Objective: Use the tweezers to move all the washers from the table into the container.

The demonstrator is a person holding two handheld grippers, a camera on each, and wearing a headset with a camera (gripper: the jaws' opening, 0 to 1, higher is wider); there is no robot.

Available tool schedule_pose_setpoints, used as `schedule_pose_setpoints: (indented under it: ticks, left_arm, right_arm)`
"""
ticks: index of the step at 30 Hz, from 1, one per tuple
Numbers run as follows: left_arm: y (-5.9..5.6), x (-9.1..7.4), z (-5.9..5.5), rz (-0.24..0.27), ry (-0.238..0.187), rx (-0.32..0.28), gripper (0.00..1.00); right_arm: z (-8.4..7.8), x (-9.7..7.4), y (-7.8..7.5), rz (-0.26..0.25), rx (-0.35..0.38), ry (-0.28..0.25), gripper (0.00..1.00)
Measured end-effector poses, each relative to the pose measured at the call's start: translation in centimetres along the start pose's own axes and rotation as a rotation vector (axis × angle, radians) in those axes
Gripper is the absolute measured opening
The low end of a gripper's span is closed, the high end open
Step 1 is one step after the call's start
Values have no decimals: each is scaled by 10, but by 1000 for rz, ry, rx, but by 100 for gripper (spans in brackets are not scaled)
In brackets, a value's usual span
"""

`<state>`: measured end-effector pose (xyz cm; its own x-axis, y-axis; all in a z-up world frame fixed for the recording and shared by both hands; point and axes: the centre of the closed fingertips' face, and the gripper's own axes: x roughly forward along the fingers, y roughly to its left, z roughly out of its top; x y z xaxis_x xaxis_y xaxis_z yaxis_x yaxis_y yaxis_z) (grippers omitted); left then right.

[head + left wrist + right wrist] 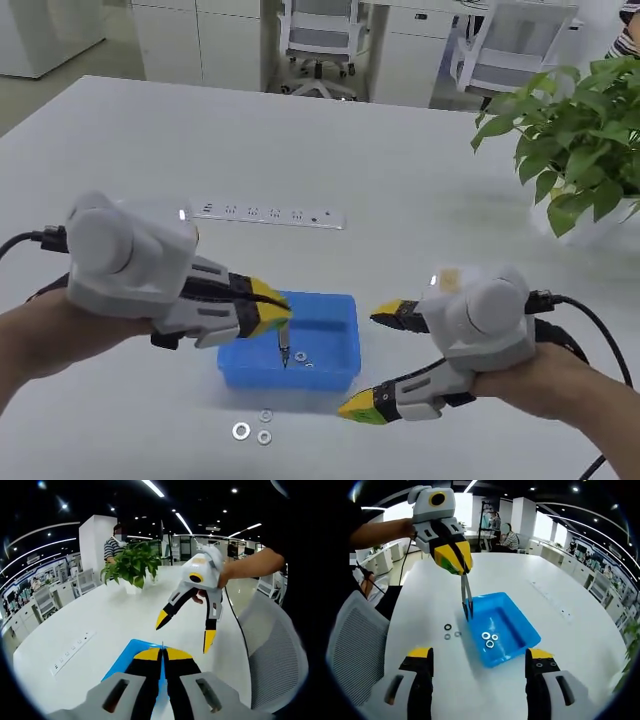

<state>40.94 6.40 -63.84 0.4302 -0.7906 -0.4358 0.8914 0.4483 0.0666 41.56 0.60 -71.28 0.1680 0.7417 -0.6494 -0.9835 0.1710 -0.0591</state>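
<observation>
Nearest the person: three loose washers [241,431] in a tight cluster on the white table [300,140]. They lie below and just short of the left gripper [280,312] tips and just outside the near wall of the blue container [335,305]. The left gripper's jaws are clenched on the tweezers [283,345], which hang down from its yellow tips. The tweezer points sit within the container near its left end; whether they pinch anything is too small to tell. Collected washers [490,639]: three counted in the right gripper view, grouped on the container floor just beside the tweezer points and clear of the walls. The right gripper [362,360] has its jaws released and spread wide with nothing between them. It hovers off the container's right end, one tip near the far rim and the other by the front corner. In its own view the container lies straight ahead between its jaws, with the loose washers ahead and to the left. In the left gripper view the right gripper hangs open just beyond the container. Past both grippers a white power strip [270,214] lies flat on the table, well apart from the container. Farther off, right of the right gripper, stands a leafy potted plant [580,140]. Beyond the table's far edge are office chairs [320,40].
</observation>
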Motion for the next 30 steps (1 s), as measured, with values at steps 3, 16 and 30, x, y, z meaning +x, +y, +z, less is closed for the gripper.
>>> schedule_pose_setpoints:
  ticks: [3, 16, 30]
  left_arm:
    - [-2, -1, -2, 0, 3, -3, 6]
    - [-11, -1, -13, -6, 25, -1, 6]
    - [-13, 0, -30, -8, 52, -4, 6]
  right_arm:
    - [-4, -2, 2, -7, 17, -8, 81]
    - [-10, -7, 12, -19, 57, -40, 97]
    - [-18, -6, 21, -13, 73, -40, 100]
